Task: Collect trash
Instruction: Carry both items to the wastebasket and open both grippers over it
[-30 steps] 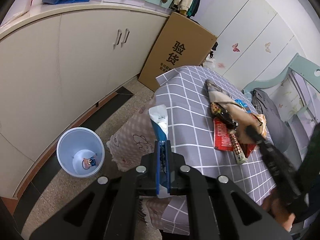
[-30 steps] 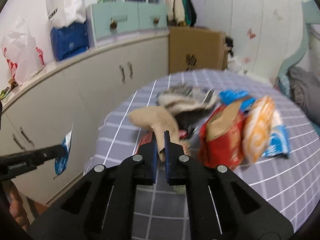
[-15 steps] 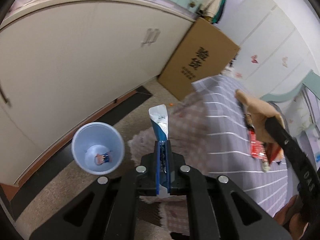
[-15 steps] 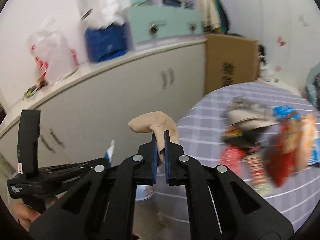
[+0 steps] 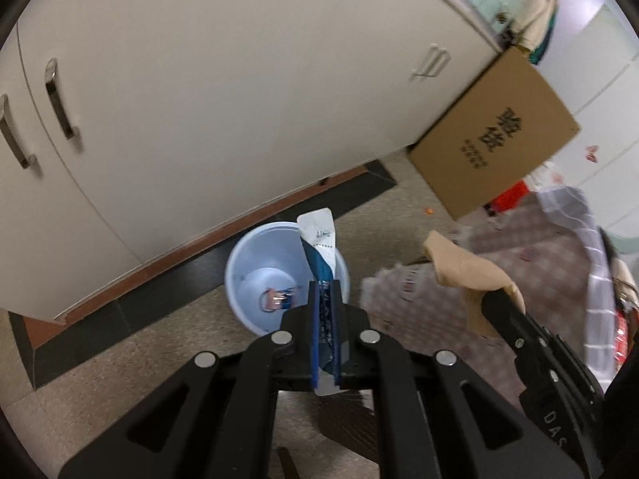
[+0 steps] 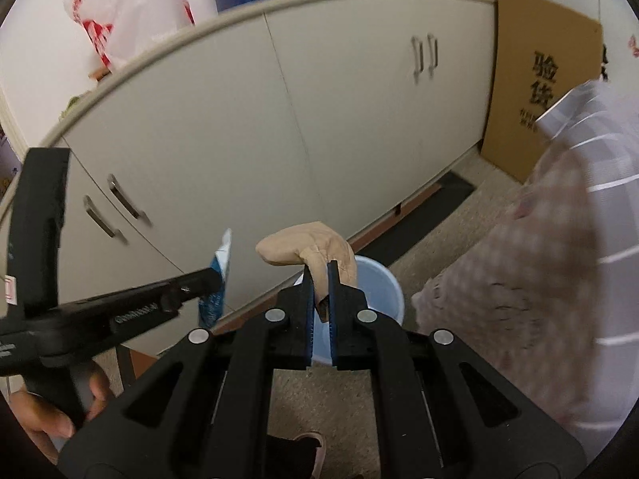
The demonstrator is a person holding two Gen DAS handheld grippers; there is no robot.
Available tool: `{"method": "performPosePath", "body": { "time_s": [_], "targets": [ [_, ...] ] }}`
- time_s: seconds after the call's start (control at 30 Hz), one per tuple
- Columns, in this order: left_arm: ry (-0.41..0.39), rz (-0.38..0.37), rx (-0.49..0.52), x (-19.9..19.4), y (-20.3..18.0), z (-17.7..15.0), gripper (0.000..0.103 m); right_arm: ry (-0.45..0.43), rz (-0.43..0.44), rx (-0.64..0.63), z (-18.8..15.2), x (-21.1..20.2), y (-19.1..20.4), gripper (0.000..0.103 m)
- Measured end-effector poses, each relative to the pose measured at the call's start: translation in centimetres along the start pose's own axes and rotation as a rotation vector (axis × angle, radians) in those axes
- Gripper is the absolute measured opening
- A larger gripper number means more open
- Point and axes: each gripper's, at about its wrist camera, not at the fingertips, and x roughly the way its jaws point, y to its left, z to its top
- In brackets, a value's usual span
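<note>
My left gripper (image 5: 325, 287) is shut on a blue and white wrapper (image 5: 319, 245), held upright over the near rim of a pale blue bin (image 5: 255, 263) on the floor. A small wrapper (image 5: 279, 299) lies in the bin. My right gripper (image 6: 320, 269) is shut on a crumpled tan paper bag (image 6: 309, 245), held above the bin (image 6: 379, 285). In the left wrist view the tan bag (image 5: 467, 269) and the right gripper's finger (image 5: 519, 331) are at the right. In the right wrist view the left gripper (image 6: 211, 275) with its wrapper (image 6: 219, 275) is at the left.
Cream cabinets (image 5: 199, 99) with a dark plinth stand behind the bin. A cardboard box (image 5: 495, 131) leans at their right end. The table's checked cloth (image 6: 559, 259) hangs at the right, with more wrappers (image 5: 621, 319) at its edge.
Both grippers have swung left from the table toward the bin, each carrying its piece. The bin is now close under both.
</note>
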Motion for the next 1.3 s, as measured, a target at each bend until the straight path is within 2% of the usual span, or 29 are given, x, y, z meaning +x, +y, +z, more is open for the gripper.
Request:
{"method": "performPosePath", "body": {
  "time_s": [0.17,0.27,0.33,0.37,0.4,1.07,1.3],
  "targets": [
    [0.018,0.049,-0.026,2.1,1.9,1.0,0.005,0.011,0.045,0.023,0.7,3.9,-0.2,0.007],
    [0.029,0.045,-0.034,2.8,2.5,1.3,0.005,0.061,0.048,0.048,0.9,6.5,-0.9,0.01],
    [0.035,0.051,-0.031,3.3,2.6,1.5,0.005,0.085,0.045,0.055,0.7,7.6,-1.4,0.025],
    [0.039,0.051,-0.029,3.7,2.6,1.6,0.005,0.087,0.033,0.048,0.7,7.9,-1.5,0.045],
    [0.042,0.052,-0.029,3.8,2.6,1.5,0.005,0.074,0.024,0.046,0.5,8.1,-1.5,0.057],
    [0.11,0.051,0.007,7.7,1.2,0.9,0.005,0.077,-0.029,0.078,-1.7,7.5,-2.9,0.058],
    [0.143,0.055,0.042,10.0,-0.2,2.2,0.006,0.066,-0.071,0.14,-1.9,7.4,-4.7,0.059]
  ]
}}
